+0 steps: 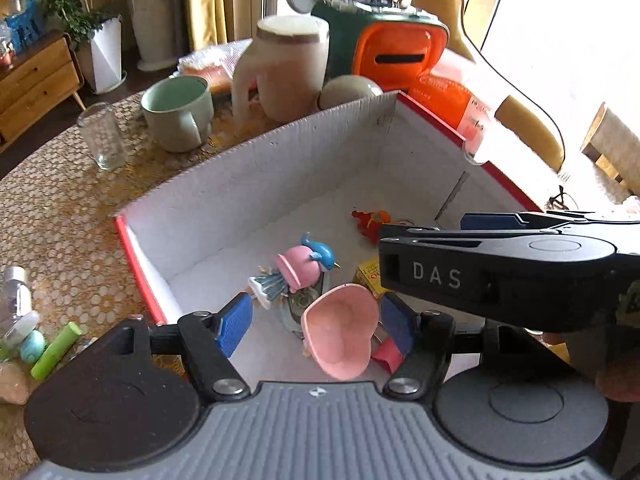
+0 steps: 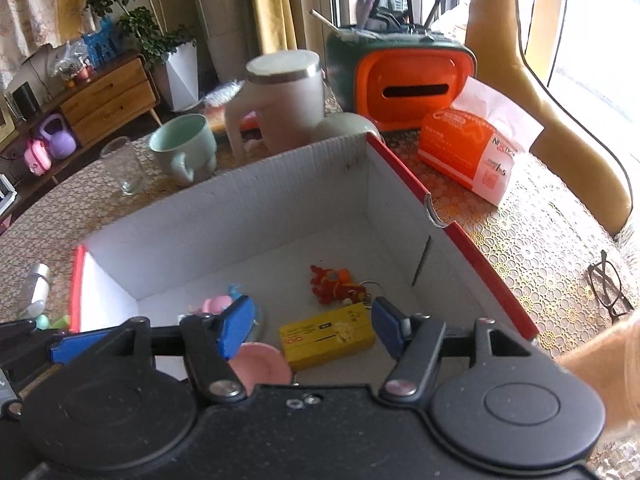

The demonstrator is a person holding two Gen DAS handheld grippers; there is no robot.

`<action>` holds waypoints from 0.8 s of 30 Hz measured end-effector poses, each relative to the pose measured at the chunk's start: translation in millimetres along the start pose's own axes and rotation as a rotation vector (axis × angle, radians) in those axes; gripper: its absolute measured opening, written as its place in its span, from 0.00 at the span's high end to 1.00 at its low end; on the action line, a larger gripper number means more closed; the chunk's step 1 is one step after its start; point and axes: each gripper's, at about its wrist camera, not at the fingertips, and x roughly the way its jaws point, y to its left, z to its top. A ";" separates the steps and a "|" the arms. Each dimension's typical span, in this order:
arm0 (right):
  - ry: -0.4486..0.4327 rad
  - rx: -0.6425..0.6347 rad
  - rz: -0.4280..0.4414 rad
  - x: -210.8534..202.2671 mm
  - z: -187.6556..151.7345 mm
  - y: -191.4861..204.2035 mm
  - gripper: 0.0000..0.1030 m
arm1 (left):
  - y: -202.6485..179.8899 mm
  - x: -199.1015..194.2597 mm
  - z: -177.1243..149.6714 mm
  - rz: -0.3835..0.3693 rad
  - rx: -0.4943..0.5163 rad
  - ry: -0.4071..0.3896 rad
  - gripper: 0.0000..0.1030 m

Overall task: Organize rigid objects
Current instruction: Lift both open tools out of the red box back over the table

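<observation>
A white cardboard box with red edges stands open on the table. Inside lie a pink heart-shaped dish, a pink and blue dolphin figure, a red toy keychain and a yellow box. My left gripper is open over the box, the pink dish falling or lying just between its jaws. My right gripper is open and empty above the yellow box; its body shows in the left wrist view.
Behind the box stand a green mug, a glass, a cream jug, an orange and green organizer and a tissue pack. Glasses lie at right. A green tube and small bottles lie at left.
</observation>
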 end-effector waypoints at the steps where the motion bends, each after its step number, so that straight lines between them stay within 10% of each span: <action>1: -0.007 0.000 0.005 -3.4 -0.8 1.1 0.34 | 1.7 -7.2 -2.0 0.000 -0.004 -0.009 0.32; 24: -0.180 -0.082 0.125 -108.5 -51.4 57.8 0.17 | 53.4 -131.7 -72.3 0.033 -0.025 -0.212 0.19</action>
